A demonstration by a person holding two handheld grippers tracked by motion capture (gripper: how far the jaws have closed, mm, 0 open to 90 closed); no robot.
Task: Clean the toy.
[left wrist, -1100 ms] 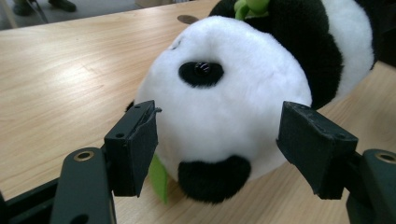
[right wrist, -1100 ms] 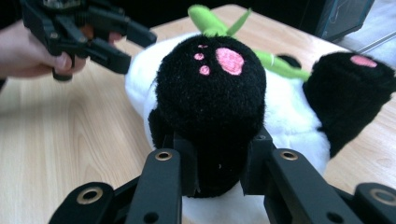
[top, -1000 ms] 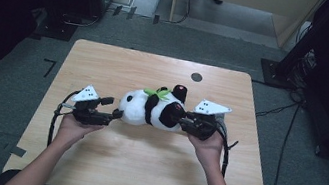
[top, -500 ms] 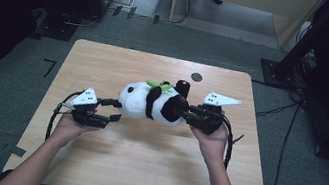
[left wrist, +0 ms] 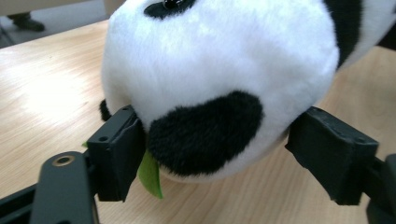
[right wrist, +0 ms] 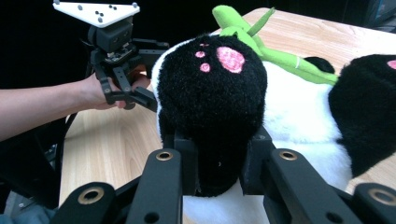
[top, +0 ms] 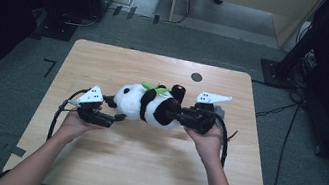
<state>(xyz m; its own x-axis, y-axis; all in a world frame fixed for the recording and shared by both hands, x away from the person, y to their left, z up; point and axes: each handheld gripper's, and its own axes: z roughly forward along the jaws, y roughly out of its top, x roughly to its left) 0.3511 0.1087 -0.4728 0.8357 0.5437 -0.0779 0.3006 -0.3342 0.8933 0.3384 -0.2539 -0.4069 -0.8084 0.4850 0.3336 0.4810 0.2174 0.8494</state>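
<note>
On the wooden table, near its middle, a plush panda lies on its side between two hand-held claws. The right claw is clamped on one of the panda's black legs, whose pink-padded sole faces the right gripper view. The left claw sits at the panda's head; its jaws stand on either side of the white face, the left one touching the fur, the right one seemingly just clear, and they have just been opening. A green leaf shows beside one jaw. A green stalk lies across the panda's belly.
</note>
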